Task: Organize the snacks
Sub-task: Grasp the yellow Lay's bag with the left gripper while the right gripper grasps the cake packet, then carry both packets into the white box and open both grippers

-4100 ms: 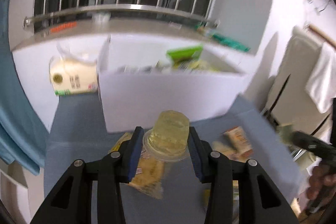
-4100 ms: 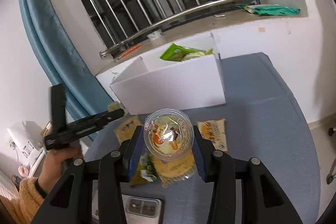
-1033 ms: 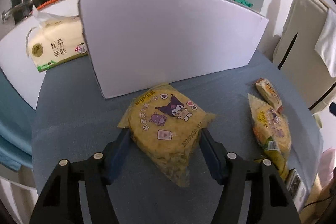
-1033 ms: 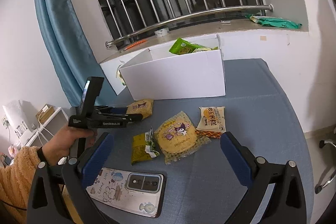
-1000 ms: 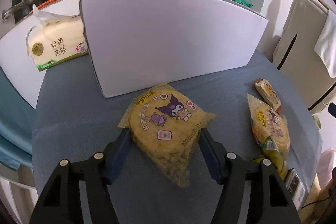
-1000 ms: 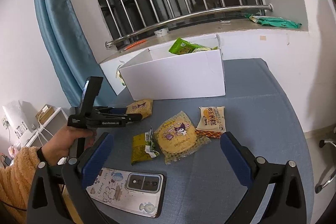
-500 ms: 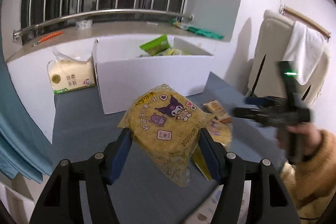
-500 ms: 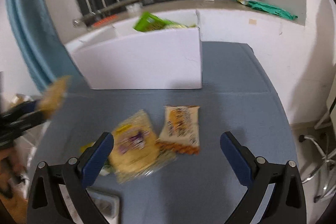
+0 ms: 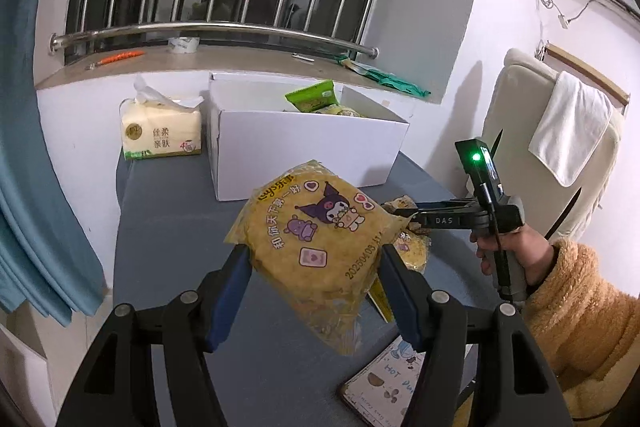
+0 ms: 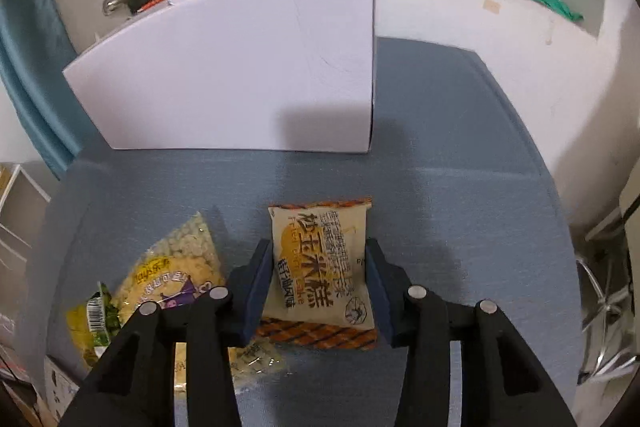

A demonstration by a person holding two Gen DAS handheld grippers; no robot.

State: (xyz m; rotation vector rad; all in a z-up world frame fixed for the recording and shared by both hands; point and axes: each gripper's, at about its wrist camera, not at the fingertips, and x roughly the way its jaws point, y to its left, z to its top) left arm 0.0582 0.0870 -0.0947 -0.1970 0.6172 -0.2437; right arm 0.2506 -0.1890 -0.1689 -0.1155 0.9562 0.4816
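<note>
The left gripper (image 9: pixel 314 293) has its jaws clenched on a yellow Kuromi snack bag (image 9: pixel 320 243), which sits between the two blue pads, pinched at its lower half and tilted up and away so that its printed face shows to the camera; the bag is lifted clear of the blue worktop (image 9: pixel 168 227) and hangs in front of the white box (image 9: pixel 304 151). That box stands open at the back of the worktop, with a green packet (image 9: pixel 312 97) poking above its rim, and a pack of tissues (image 9: pixel 160 135) stands just beside its left wall. The right gripper (image 10: pixel 316 287) is low over the worktop, its jaws spread to either side of a corn cake packet (image 10: pixel 320 267) that lies flat on the blue surface; the packet's lower part is between the pads, which appear to stand at or just beside its edges, though real contact is hard to make out from this angle. To the left of that packet lies a second yellow snack bag (image 10: pixel 176 267), with a small green-and-yellow packet (image 10: pixel 94 323) beside it at the edge. In the left wrist view a phone with a sticker case (image 9: pixel 384 383) lies near the worktop's front edge.
</note>
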